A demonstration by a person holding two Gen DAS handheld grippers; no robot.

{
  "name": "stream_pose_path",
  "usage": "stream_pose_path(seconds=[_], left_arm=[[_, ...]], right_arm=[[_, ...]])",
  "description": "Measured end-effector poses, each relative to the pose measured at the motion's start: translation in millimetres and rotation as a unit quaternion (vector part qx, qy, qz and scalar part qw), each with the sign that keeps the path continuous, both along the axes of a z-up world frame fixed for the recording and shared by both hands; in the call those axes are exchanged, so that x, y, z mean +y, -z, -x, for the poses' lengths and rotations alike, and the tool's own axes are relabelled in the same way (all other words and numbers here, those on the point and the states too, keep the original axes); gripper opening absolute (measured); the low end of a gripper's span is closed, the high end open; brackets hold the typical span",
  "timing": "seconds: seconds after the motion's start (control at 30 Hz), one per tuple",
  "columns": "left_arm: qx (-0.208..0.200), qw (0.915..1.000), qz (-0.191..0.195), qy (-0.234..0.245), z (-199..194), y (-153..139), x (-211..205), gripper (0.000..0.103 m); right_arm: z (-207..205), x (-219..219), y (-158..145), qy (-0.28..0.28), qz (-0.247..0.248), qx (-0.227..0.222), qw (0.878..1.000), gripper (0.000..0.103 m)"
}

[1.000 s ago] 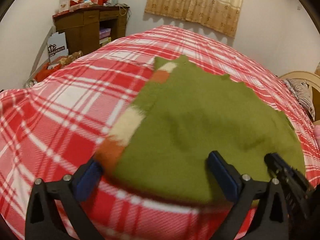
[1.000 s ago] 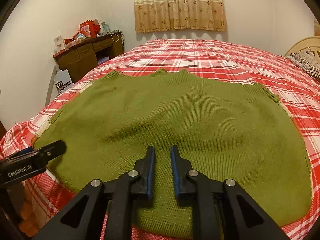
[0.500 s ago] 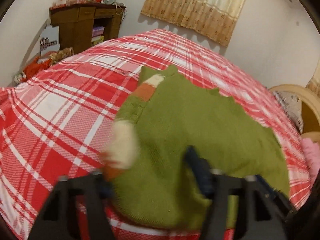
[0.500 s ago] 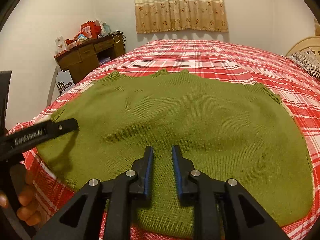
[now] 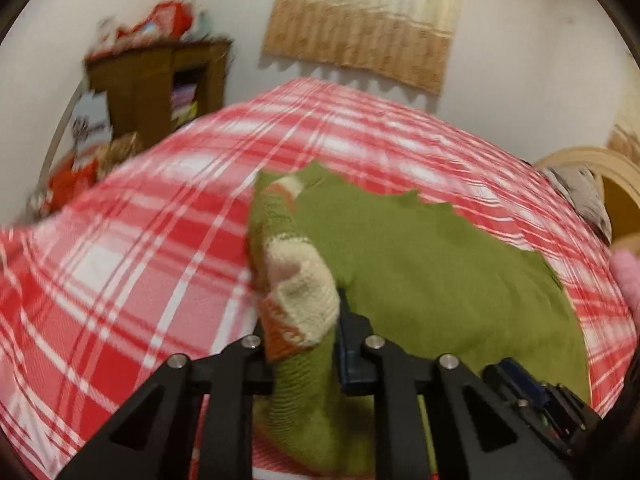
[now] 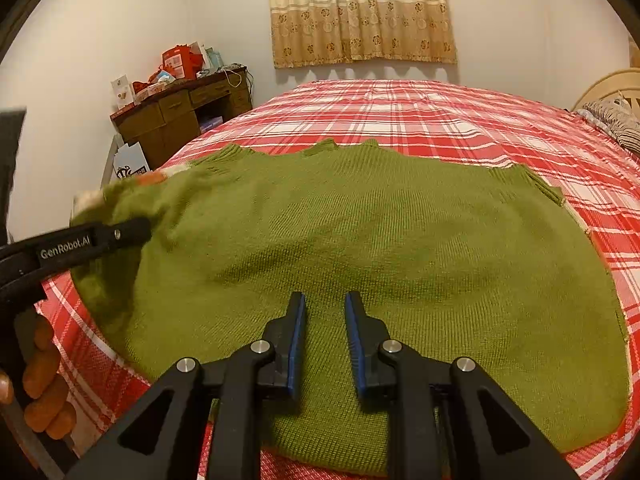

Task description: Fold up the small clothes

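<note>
A green knitted sweater (image 6: 360,240) lies spread on the red plaid bed (image 6: 420,112). Its left edge has cream and orange bands (image 5: 300,292). My left gripper (image 5: 304,332) is shut on that banded left edge and lifts it off the bed; it also shows at the left of the right wrist view (image 6: 92,240). My right gripper (image 6: 323,312) hovers over the sweater's near middle, its jaws a narrow gap apart with nothing between them. It shows at the lower right of the left wrist view (image 5: 532,392).
A brown wooden desk (image 6: 180,120) with red clutter stands at the far left by the wall. A curtain (image 6: 360,12) hangs on the back wall. A wooden headboard (image 6: 608,84) and pillow are at the right. A pink item (image 5: 628,280) lies at the right bed edge.
My left gripper went from wide open around the sweater's left edge to shut on it, then lifted it. The right gripper stayed nearly still.
</note>
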State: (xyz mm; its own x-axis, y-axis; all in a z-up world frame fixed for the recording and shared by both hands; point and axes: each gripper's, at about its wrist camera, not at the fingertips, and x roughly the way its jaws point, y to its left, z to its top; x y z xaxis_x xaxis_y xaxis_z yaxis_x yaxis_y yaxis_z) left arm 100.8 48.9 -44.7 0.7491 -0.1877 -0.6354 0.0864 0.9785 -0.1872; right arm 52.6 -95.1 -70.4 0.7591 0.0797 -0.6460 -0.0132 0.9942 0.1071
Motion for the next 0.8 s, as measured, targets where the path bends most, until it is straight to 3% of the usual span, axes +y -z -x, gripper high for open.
stream_pose_path(seconds=[0.13, 0.3, 0.47, 0.63, 0.8], left_arm=[[-0.029, 0.9980, -0.010, 0.056, 7, -15, -27, 0.016], [-0.043, 0.9872, -0.040, 0.148, 21, -9, -62, 0.015], [-0.006, 0.9876, -0.031, 0.153, 11, 15, -64, 0.014], [-0.010, 0.9874, -0.028, 0.155, 13, 14, -59, 0.014], [-0.010, 0.9876, -0.014, 0.156, 12, 14, -60, 0.014]], right_arm=[[2, -5, 0, 0.000, -0.014, -0.004, 1.000, 0.022], [1, -19, 2, -0.004, -0.061, -0.007, 0.998, 0.022], [-1, -24, 3, -0.006, -0.082, -0.004, 0.997, 0.022], [-5, -31, 3, -0.010, -0.104, 0.003, 0.995, 0.022], [-14, -56, -8, -0.012, -0.169, 0.021, 0.985, 0.024]])
